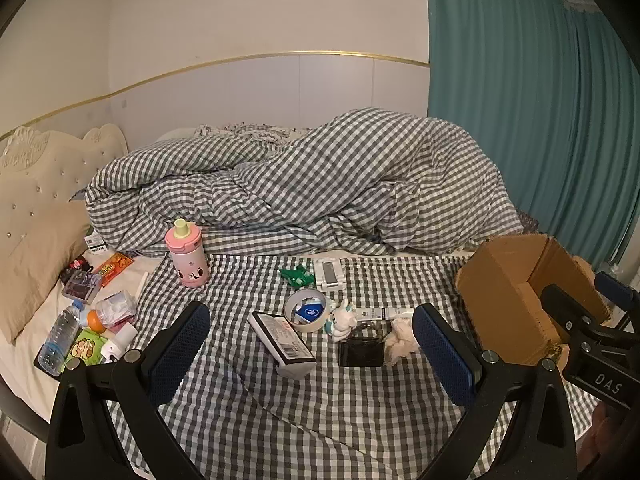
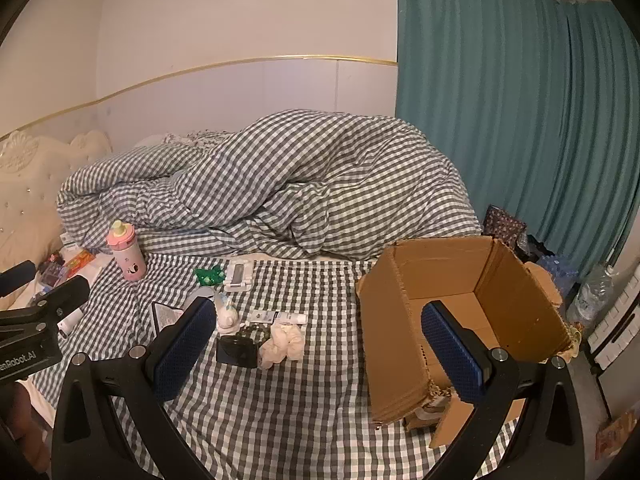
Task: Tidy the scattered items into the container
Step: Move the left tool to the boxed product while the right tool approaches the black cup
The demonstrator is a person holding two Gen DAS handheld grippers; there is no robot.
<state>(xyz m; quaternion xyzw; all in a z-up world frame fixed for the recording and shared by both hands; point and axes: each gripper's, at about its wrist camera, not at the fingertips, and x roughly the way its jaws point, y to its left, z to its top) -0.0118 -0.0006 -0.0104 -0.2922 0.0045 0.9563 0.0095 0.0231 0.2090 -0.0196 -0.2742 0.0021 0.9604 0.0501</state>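
Note:
An open cardboard box (image 2: pixel 464 300) stands on the checked bed sheet at the right; it also shows in the left wrist view (image 1: pixel 516 292). Scattered on the sheet are a pink bottle (image 1: pixel 187 254), a tape roll (image 1: pixel 308 310), a white labelled box (image 1: pixel 282 342), a small plush toy (image 1: pixel 342 318), a black case (image 1: pixel 360 350), a cream cloth scrunchie (image 2: pixel 280 344), a tube (image 2: pixel 278 317), a white stand (image 1: pixel 329 273) and a green toy (image 1: pixel 296 274). My left gripper (image 1: pixel 312 354) is open and empty above the sheet. My right gripper (image 2: pixel 320 356) is open and empty beside the box.
A bunched checked duvet (image 1: pixel 304 184) lies across the back of the bed. More clutter, with a water bottle (image 1: pixel 60 334) and snack packs, lies at the left by a pillow (image 1: pixel 36 264). A teal curtain (image 2: pixel 516 100) hangs at the right.

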